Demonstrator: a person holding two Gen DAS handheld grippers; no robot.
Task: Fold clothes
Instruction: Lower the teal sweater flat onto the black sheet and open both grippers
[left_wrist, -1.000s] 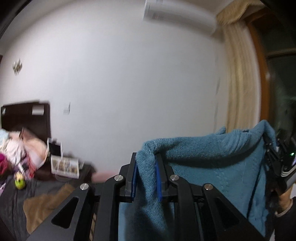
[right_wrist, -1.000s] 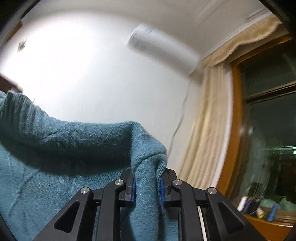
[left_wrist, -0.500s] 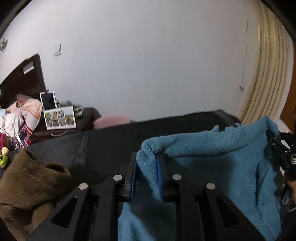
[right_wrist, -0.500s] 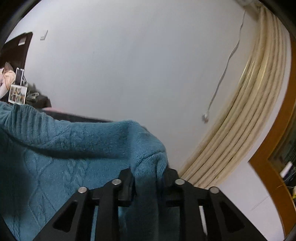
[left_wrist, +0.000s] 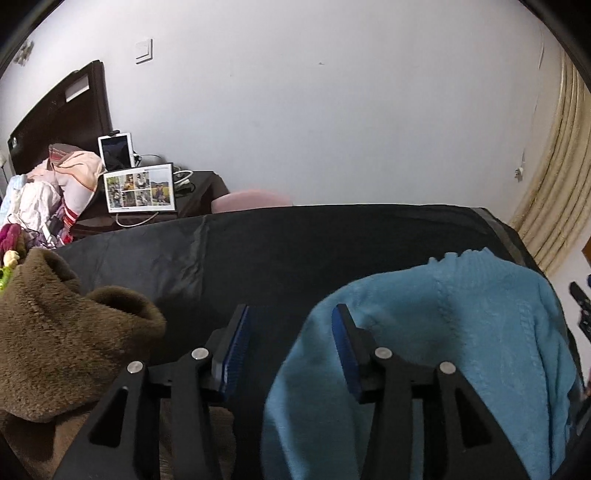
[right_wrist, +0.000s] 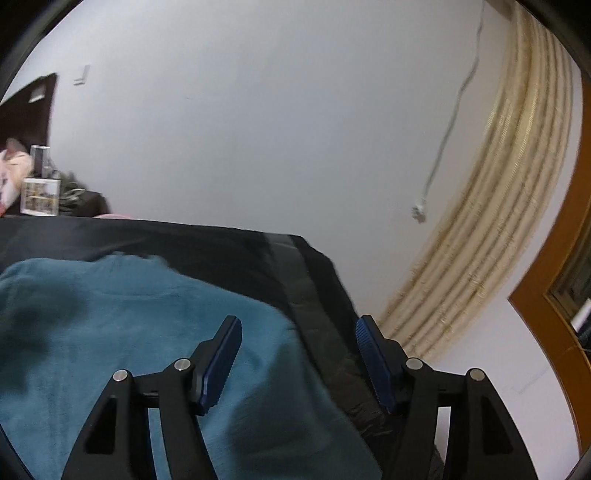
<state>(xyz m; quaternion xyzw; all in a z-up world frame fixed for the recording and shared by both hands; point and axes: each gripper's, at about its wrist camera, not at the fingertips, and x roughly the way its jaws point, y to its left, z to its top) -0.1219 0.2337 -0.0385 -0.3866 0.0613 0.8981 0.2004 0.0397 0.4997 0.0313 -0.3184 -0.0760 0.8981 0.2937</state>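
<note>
Left wrist view: left gripper (left_wrist: 290, 328), jaws apart and opening, nothing clamped; blue sweater (left_wrist: 461, 332) was laid on the black-covered worktop (left_wrist: 295, 251), brown fleece garment (left_wrist: 55, 332) beside it.
Right wrist view: right gripper (right_wrist: 297, 341), jaws apart and opening, unclamped above the sweater's edge.

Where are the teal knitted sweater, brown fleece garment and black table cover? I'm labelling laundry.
Teal knitted sweater (left_wrist: 461, 332), left wrist view, its middle.
Brown fleece garment (left_wrist: 55, 332), left wrist view, upper folds.
Black table cover (right_wrist: 221, 247), right wrist view, bare far part.
</note>
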